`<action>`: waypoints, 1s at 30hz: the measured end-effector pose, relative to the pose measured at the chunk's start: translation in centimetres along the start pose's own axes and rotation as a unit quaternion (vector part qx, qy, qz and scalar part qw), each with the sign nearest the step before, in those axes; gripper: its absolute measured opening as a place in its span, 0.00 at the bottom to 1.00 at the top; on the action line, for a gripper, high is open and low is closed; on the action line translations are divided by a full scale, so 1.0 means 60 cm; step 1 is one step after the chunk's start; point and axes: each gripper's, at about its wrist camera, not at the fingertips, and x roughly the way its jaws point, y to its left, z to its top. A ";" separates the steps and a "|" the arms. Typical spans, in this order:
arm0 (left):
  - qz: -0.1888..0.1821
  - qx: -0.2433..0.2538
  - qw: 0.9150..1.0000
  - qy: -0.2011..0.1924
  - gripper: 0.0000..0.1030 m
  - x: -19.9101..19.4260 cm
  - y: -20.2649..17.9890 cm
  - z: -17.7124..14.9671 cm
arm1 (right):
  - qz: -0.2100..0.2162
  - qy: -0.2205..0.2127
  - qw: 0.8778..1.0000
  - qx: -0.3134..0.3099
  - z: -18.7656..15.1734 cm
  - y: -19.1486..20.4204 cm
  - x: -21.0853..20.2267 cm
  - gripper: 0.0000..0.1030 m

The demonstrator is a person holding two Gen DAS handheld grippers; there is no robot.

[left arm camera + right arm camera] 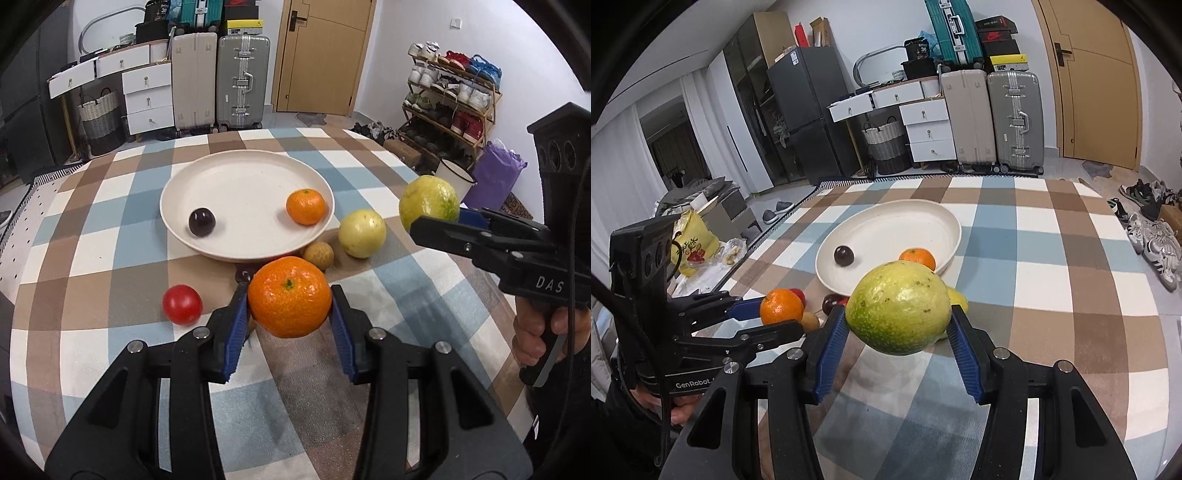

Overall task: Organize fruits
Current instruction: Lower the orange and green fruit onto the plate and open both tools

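Just short of the white plate (207, 177), the left gripper (290, 317) clamps an orange (289, 297); the right gripper (899, 332), off the plate's right rim, clamps a green fruit (898, 306). Both sit clear of the cloth, the plate ahead.

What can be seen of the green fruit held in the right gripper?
The green fruit is round to slightly oval, with a yellow-green skin flecked with small brown spots and darker green mottling low down. It looks whole and firm. The right gripper has its jaws shut on it, a blue ribbed pad pressing each side, and it hangs clear of the checked tablecloth, on the near side of the white plate. Nothing else touches it.
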 end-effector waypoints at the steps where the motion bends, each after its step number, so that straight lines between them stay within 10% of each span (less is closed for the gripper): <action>1: -0.002 -0.001 1.000 -0.001 0.38 -0.002 0.002 0.002 | 0.001 -0.002 1.000 -0.001 0.005 0.002 0.000 0.54; 30: 0.020 -0.023 0.999 -0.024 0.38 0.055 0.091 0.088 | -0.014 0.046 0.998 -0.031 0.080 0.038 0.129 0.54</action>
